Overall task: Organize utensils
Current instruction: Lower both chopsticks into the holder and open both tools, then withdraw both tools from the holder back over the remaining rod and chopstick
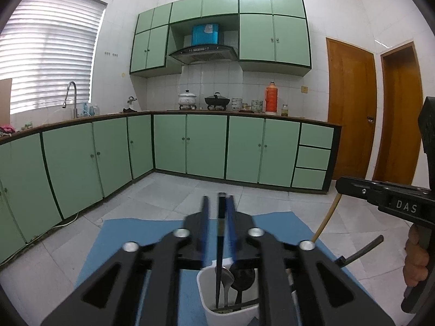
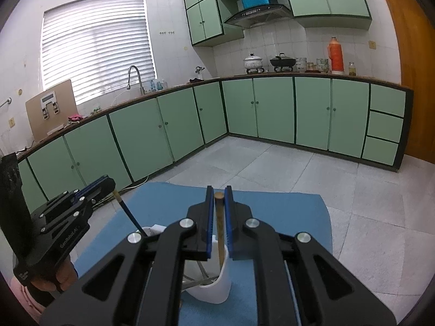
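Note:
My left gripper (image 1: 218, 203) is shut on a dark chopstick (image 1: 219, 247) that stands with its lower end in a white cup (image 1: 212, 296) holding spoons. It also shows in the right wrist view (image 2: 108, 183), holding the dark chopstick (image 2: 130, 214). My right gripper (image 2: 218, 194) is shut on a tan wooden chopstick (image 2: 220, 231) whose lower end is in another white cup (image 2: 217, 288). In the left wrist view the right gripper (image 1: 339, 186) holds that tan chopstick (image 1: 326, 217). Both cups stand on a blue mat (image 2: 285, 217).
The blue mat (image 1: 114, 247) lies on a pale tiled floor (image 2: 299, 168). Green base cabinets (image 1: 206, 146) line the walls, with pots and a red thermos (image 1: 272, 97) on the counter. Wooden doors (image 1: 350, 108) are at the right. A dark utensil (image 1: 364, 250) lies on the mat's right.

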